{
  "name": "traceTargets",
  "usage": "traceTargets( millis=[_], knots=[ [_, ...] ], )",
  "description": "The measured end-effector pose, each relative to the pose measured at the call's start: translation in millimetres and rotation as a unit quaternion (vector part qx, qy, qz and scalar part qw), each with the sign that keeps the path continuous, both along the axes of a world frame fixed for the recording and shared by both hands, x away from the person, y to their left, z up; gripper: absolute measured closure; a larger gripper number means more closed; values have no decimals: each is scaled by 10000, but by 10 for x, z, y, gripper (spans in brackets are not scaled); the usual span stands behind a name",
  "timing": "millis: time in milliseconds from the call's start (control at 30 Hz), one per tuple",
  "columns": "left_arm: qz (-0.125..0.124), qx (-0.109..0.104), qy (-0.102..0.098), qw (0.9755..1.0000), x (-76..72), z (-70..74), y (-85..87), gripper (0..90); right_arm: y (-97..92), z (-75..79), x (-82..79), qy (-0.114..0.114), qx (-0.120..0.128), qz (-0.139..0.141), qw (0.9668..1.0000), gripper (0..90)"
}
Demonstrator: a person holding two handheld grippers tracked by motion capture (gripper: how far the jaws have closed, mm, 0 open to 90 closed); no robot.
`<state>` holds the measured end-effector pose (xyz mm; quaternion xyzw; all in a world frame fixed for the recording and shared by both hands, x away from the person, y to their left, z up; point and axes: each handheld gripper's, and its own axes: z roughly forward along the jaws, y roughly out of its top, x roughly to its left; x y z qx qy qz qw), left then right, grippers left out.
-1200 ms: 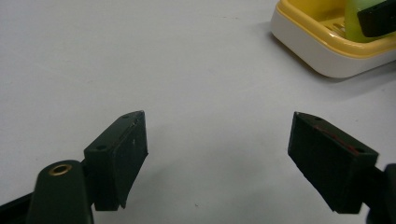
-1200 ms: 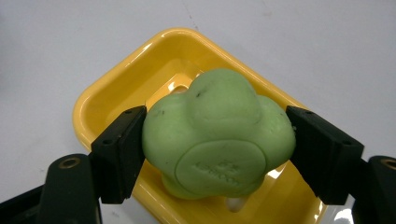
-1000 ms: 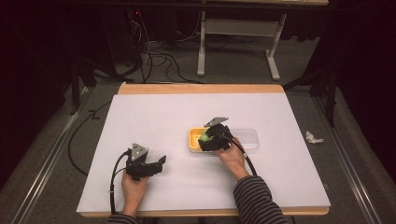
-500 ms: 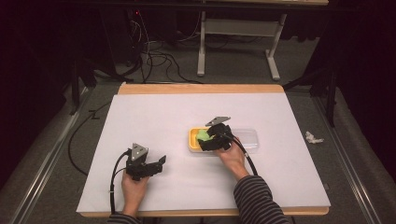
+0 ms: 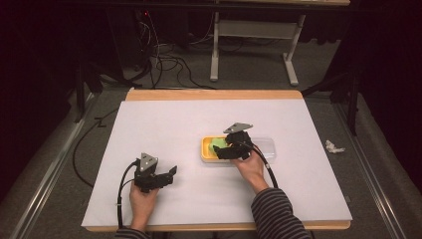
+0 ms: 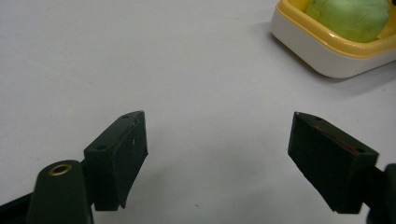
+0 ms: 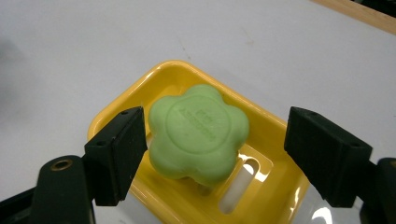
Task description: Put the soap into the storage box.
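Clearly the green flower-shaped soap (image 7: 198, 133) sits in the yellow soap dish (image 7: 130, 105), leaning on the dish's slotted floor rather than lying flat. The right gripper (image 7: 219, 149) hangs over the dish with its jaws spread wide to either side of the soap; one jaw is just beside a lobe, though whether it touches I cannot tell. The soap looks like a firm, fairly light bar, probably slick, so a grip across two opposite lobes, low on its sides, seems safest; the rounded top would likely squirt out. Lettering pressed into its face is too blurred to read. A clear lid or tray (image 5: 266, 147) beside the dish is hard to make out. The left gripper (image 5: 161, 177) rests on the white table (image 5: 174, 119) well apart from the dish, jaws spread on nothing.
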<state>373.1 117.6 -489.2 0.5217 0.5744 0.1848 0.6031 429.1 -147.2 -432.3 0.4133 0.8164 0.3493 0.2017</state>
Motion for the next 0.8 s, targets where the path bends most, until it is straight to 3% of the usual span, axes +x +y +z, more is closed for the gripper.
traceTargets(
  millis=[367, 800],
  knots=[
    [6, 13, 8, 10000, 3, -2, -1, 206, -129, 113, -82, -180, 158, -71, 9997, 247],
    [14, 12, 21, 10000, 7, -3, -1, 207, -318, 130, -187, -336, 299, -242, 9987, 271]
  ],
)
